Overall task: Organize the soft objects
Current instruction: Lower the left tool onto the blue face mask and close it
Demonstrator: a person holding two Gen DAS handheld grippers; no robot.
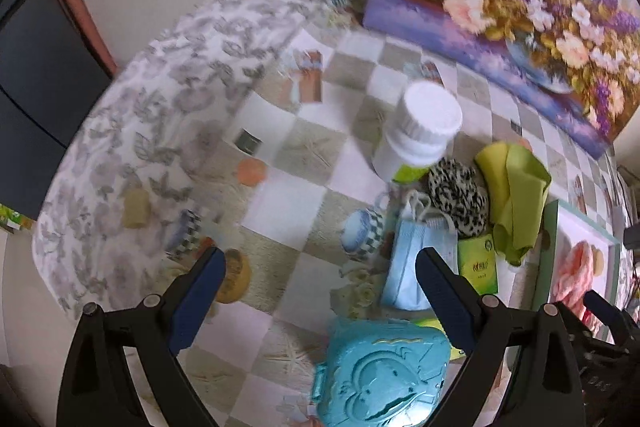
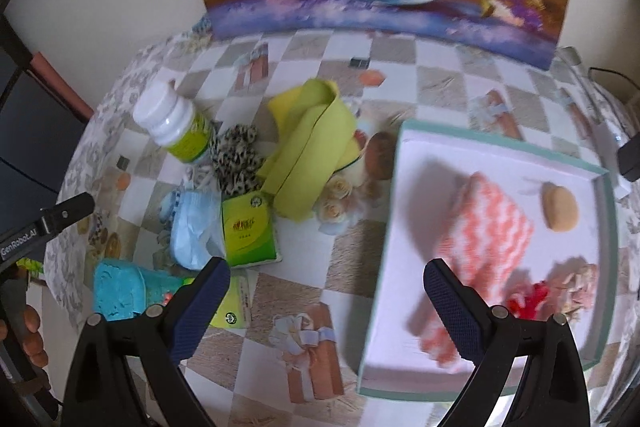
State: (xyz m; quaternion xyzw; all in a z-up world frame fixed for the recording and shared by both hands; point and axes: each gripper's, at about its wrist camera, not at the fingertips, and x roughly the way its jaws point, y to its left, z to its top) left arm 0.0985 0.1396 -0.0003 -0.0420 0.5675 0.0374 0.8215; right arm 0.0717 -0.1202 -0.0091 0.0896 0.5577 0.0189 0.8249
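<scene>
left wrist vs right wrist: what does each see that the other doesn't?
Only left wrist: the grey floral cloth draped over the table's far end, and the blue case's embossed lid up close.

Only right wrist: the tray's inside, with the pink towel, a tan puff and red and beige bits; also a hand at the left edge.

Both: bottle, leopard scrunchie, green cloth, mask, green packet, flower painting. Each view's own claw is open and empty.

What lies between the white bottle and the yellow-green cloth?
The leopard-print scrunchie sits between the white bottle and the yellow-green cloth, clearest in the right wrist view.
</scene>
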